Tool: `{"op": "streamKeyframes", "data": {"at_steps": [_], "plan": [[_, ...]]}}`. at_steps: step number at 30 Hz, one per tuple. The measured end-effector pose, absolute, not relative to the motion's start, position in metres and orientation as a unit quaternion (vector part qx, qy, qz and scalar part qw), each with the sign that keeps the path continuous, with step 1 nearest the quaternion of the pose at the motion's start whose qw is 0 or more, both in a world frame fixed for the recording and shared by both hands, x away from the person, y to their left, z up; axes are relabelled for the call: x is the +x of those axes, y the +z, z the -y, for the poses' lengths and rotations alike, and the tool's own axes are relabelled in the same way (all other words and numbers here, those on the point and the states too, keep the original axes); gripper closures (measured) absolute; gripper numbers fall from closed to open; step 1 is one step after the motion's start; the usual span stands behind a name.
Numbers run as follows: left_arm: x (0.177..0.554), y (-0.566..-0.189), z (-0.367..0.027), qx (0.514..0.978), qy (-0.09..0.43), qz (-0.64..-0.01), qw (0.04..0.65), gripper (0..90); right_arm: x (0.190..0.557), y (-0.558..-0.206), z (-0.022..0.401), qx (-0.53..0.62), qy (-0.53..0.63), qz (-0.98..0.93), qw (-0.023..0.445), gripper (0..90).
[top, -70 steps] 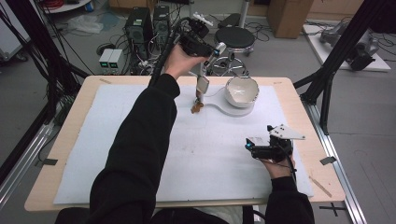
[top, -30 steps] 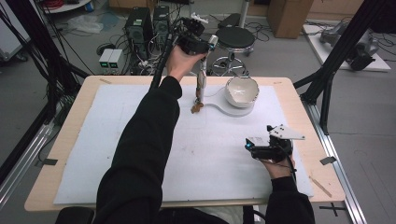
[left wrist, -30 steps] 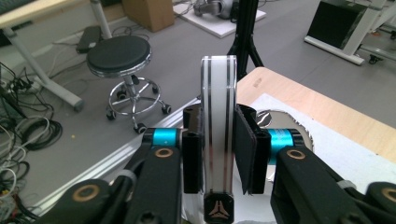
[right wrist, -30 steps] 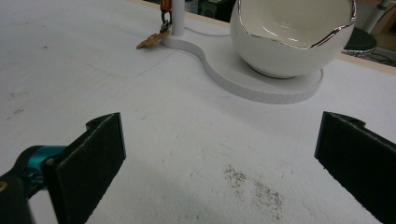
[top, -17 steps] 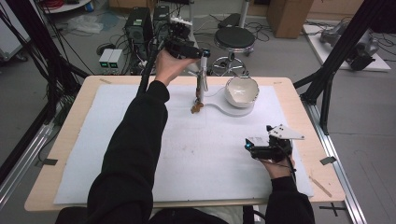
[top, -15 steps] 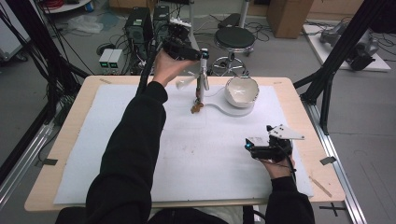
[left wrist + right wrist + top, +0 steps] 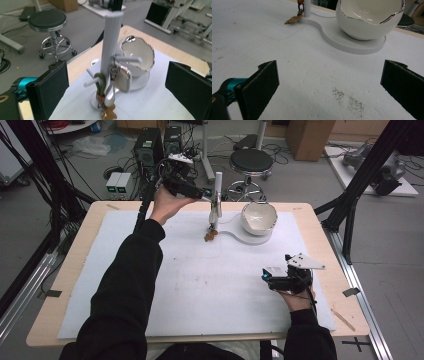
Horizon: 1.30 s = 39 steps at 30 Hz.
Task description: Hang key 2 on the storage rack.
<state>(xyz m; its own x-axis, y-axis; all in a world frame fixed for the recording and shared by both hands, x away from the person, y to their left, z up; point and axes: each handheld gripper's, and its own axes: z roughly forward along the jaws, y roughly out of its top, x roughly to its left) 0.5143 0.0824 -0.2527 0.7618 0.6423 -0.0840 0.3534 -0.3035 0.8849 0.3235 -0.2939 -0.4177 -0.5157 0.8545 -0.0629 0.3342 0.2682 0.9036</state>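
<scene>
Left tongs (image 7: 117, 82), jaws just spread and released, flank the keychain (image 7: 110, 100) hung on the white post (image 7: 111, 45); a sideways pullback toward three o'clock could tip it. Right tongs (image 7: 329, 87) rest open.

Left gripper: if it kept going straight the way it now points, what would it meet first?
Most likely the white post of the stand, with the keychain hanging on its pegs. It stands straight ahead between the open jaws of the left gripper, with the bowl behind it. Depth is hard to judge.
</scene>
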Motion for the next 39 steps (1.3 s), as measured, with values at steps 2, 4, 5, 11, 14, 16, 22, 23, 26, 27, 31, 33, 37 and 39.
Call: {"op": "streamKeyframes", "data": {"at_steps": [2, 4, 5, 11, 14, 16, 22, 23, 26, 27, 31, 33, 37, 39], "plan": [[0.512, -0.255, -0.084, 0.797, 0.154, -0.313, 0.493, 5.3, 0.324, -0.418, 0.294, 0.4, 0.454, -0.743, 0.287, 0.8], [0.508, -0.257, -0.088, 0.797, 0.154, -0.312, 0.494, 5.3, 0.324, -0.418, 0.294, 0.4, 0.453, -0.743, 0.287, 0.8], [0.507, -0.258, -0.088, 0.796, 0.156, -0.312, 0.495, 5.3, 0.324, -0.418, 0.294, 0.401, 0.454, -0.743, 0.286, 0.8], [0.496, -0.274, -0.094, 0.809, 0.16, -0.317, 0.468, 5.3, 0.323, -0.417, 0.294, 0.401, 0.452, -0.743, 0.287, 0.8], [0.492, -0.282, -0.097, 0.81, 0.157, -0.319, 0.467, 5.3, 0.323, -0.417, 0.294, 0.401, 0.452, -0.743, 0.287, 0.8], [0.489, -0.285, -0.1, 0.809, 0.155, -0.321, 0.468, 5.3, 0.322, -0.417, 0.294, 0.401, 0.451, -0.743, 0.288, 0.8], [0.478, -0.293, -0.113, 0.807, 0.168, -0.322, 0.466, 5.3, 0.323, -0.418, 0.294, 0.403, 0.449, -0.744, 0.288, 0.8], [0.475, -0.295, -0.115, 0.804, 0.168, -0.324, 0.468, 5.3, 0.323, -0.418, 0.295, 0.403, 0.449, -0.744, 0.287, 0.8], [0.47, -0.298, -0.12, 0.803, 0.167, -0.325, 0.47, 5.3, 0.323, -0.418, 0.295, 0.403, 0.45, -0.743, 0.288, 0.8], [0.468, -0.299, -0.121, 0.803, 0.167, -0.326, 0.47, 5.3, 0.322, -0.418, 0.294, 0.404, 0.449, -0.743, 0.288, 0.8], [0.461, -0.304, -0.13, 0.8, 0.169, -0.331, 0.47, 5.3, 0.322, -0.418, 0.294, 0.406, 0.449, -0.743, 0.284, 0.8], [0.458, -0.307, -0.135, 0.799, 0.169, -0.335, 0.469, 5.3, 0.322, -0.418, 0.294, 0.404, 0.448, -0.744, 0.289, 0.8], [0.45, -0.313, -0.148, 0.798, 0.167, -0.344, 0.465, 5.3, 0.322, -0.418, 0.295, 0.404, 0.447, -0.744, 0.289, 0.8], [0.446, -0.316, -0.153, 0.797, 0.169, -0.348, 0.464, 5.3, 0.322, -0.418, 0.295, 0.404, 0.447, -0.744, 0.289, 0.8]]}}
